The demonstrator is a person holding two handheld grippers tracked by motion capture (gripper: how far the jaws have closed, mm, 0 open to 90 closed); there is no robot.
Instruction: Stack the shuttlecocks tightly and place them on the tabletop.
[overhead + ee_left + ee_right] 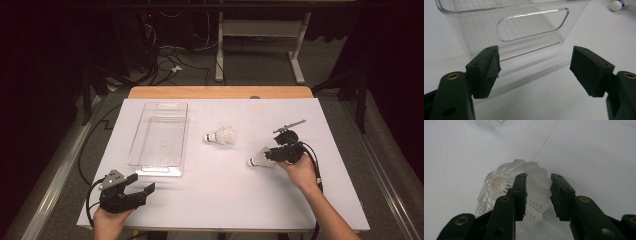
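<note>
White shuttlecock (pixel 534 192), clear tray (pixel 160 137), black gripper (pixel 537 195)

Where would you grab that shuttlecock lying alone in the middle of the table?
Probably the feather skirt of the middle shuttlecock, coming from straight above. It lies on its side, its round cork tip pointing left toward the clear bin and the skirt flaring right. The skirt is wide and gives a little, so a gripper can close gently across it; the small, rounded cork could slip out.
</note>
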